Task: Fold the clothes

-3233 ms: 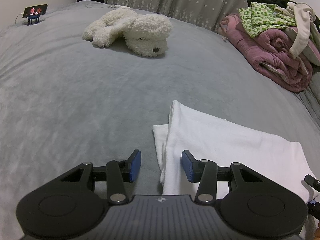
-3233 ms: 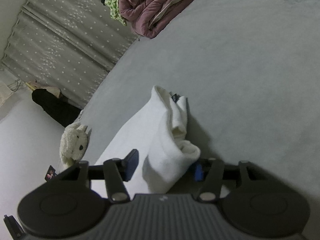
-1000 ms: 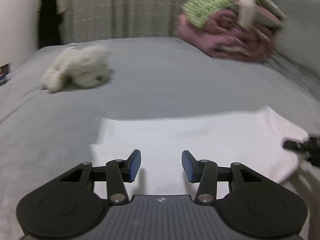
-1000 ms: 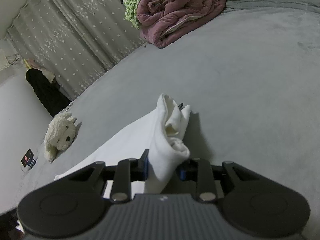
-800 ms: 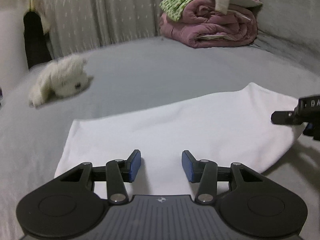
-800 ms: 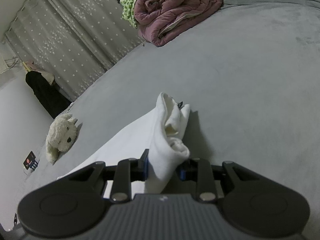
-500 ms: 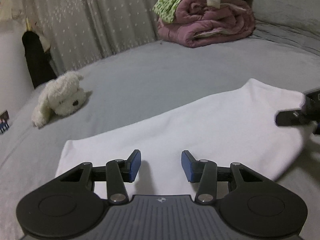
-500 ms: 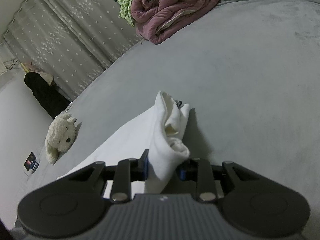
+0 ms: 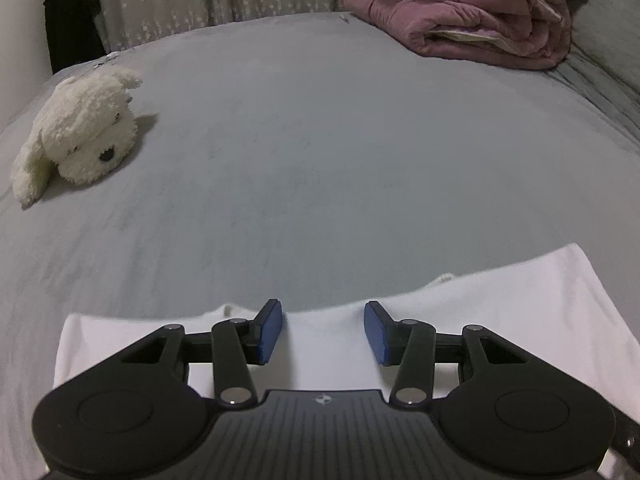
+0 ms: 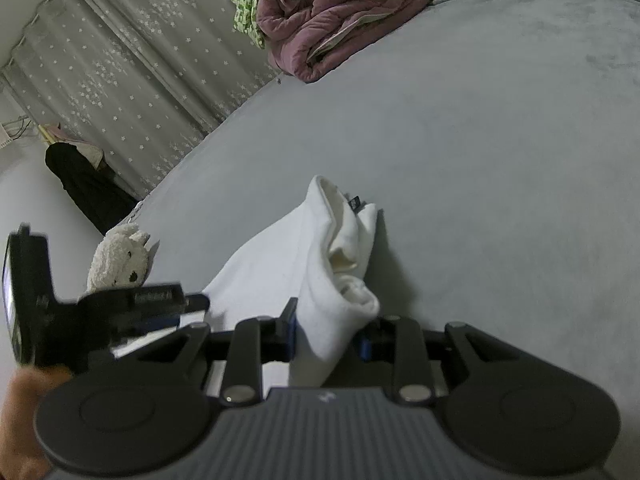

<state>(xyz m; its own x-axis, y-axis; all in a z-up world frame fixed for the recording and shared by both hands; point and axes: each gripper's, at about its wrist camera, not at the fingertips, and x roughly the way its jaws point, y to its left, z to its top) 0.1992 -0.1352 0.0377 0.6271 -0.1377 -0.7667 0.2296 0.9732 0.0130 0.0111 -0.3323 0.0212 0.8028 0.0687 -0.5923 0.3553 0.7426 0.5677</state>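
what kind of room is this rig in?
Most likely a bedroom. The work surface is a wide bed covered in a grey blanket, with a white plush dog lying on it, a rolled mauve quilt with clothes piled on top at the far side, and star-print curtains behind.

White garment [image 9: 460, 312]: soft matt knit cloth, smooth where it lies flat.
Bed [image 9: 320, 152]: grey cover with a short, velvety nap – matt, faintly brushed in patches.
Left gripper [image 9: 323, 332]: matt black plastic body with a ribbed top; blue rubbery pads; bright metal pivot pins.
Right gripper [image 10: 326, 334]: same matt black plastic, ribbed.
Plush dog [image 9: 78, 128]: shaggy cream pile, glossy dark nose.
Quilt [image 9: 472, 20]: mauve padded cloth – puffy, dull.
Curtain [image 10: 132, 76]: thin grey fabric, pale star print.
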